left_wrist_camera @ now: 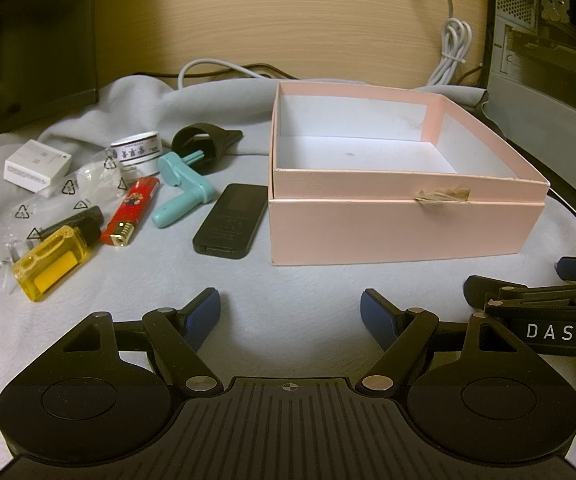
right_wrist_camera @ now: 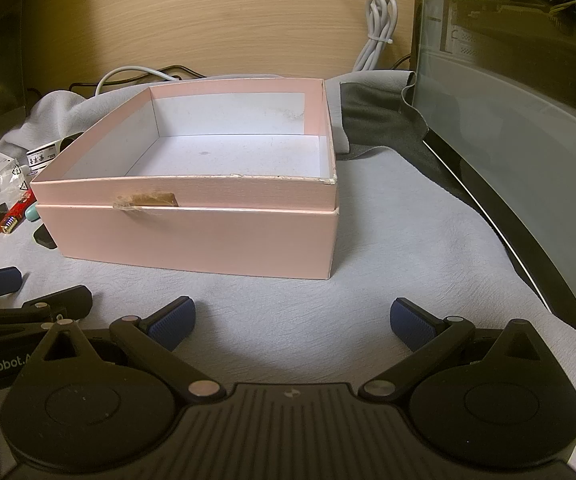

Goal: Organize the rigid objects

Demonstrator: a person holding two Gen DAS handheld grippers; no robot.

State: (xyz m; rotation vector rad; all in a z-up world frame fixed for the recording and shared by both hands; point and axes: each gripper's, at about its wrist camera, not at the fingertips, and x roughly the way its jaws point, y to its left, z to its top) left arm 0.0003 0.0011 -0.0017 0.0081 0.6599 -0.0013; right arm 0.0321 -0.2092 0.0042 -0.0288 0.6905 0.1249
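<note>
While nothing has yet been picked up, both tools are held low over the grey cloth (left_wrist_camera: 288, 280). The left gripper (left_wrist_camera: 290, 312) is spread wide with nothing between its ribbed blue pads (left_wrist_camera: 204, 312), and the right gripper (right_wrist_camera: 292, 320) is likewise spread wide and empty.

The first pick is judged to belong to the left gripper, since the clutter lies on its side. A flat, stiff item should be taken first: the black remote (left_wrist_camera: 230, 220) lies just beside the pink box (left_wrist_camera: 404, 224), and its long edges could be pinched squarely across the narrow width. The soft, slightly wrinkled cloth may bunch under a low approach, so the pads should be lowered straight down.

Left of the remote, a glossy red lighter (left_wrist_camera: 130, 214) with a metal cap lies near a clear yellow bottle (left_wrist_camera: 50, 264) with a black cap, which may slip if gripped on its smooth faces. A teal plastic crank handle (left_wrist_camera: 180, 186) is set between lighter and remote; its bent shape calls for a grip on the straight shaft. Crinkled clear plastic bags (left_wrist_camera: 68, 196) are better left aside, being hardly rigid. Farther back sit a white carton (left_wrist_camera: 36, 170), a round printed tin (left_wrist_camera: 136, 150) and a black strap (left_wrist_camera: 204, 142).

The matte cardboard box stands open and empty, apparently nested in its lid, with frayed tape on its front. Behind it, a white cable (left_wrist_camera: 452, 52) rests against the wooden panel (left_wrist_camera: 288, 20).
</note>
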